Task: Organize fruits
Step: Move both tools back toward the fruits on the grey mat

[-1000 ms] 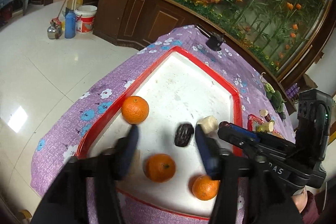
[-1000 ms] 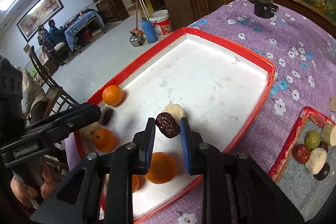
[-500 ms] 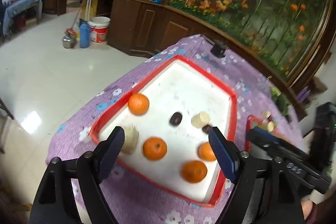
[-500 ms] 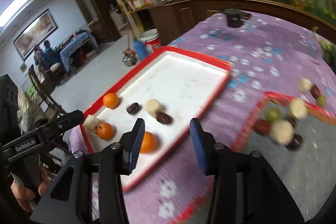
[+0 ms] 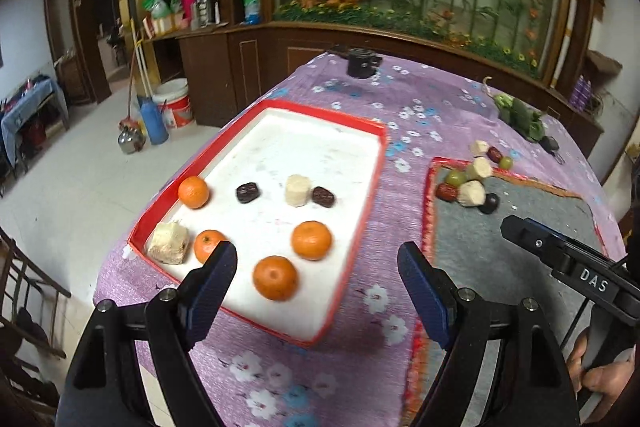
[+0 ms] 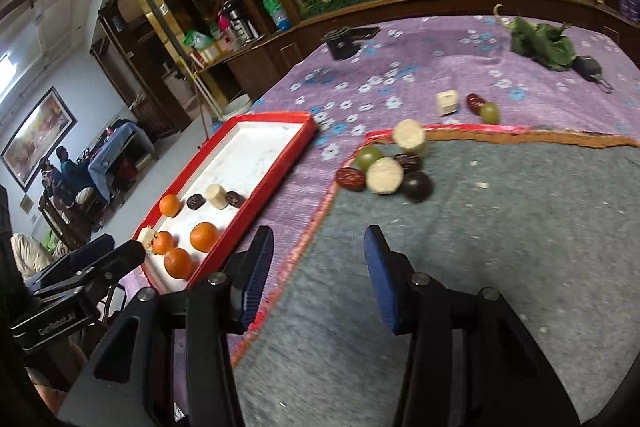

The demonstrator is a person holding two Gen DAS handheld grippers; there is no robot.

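A red-rimmed white tray (image 5: 376,163) (image 6: 240,163) holds several oranges (image 5: 311,240), two dark dates (image 5: 247,193) and two pale fruit chunks (image 5: 298,190). My left gripper (image 5: 316,267) hangs open and empty above the tray's near edge. To the right, a grey mat (image 5: 520,247) (image 6: 480,247) carries a pile of dates, green grapes and pale rounds (image 6: 385,175) at its far left corner. A pale cube (image 6: 447,102), a red date and a grape lie on the cloth beyond. My right gripper (image 6: 318,251) is open and empty over the mat's left edge.
A purple flowered cloth (image 5: 352,367) covers the table; its left edge drops to the floor. A black object (image 5: 362,65), green leaves (image 5: 520,115) and a key (image 6: 588,67) lie at the far side. A wooden chair (image 5: 24,287) stands beside the table.
The right gripper opened, left its date on the tray and swung right over the grey mat. The left gripper opened wide and drew back from the tray.
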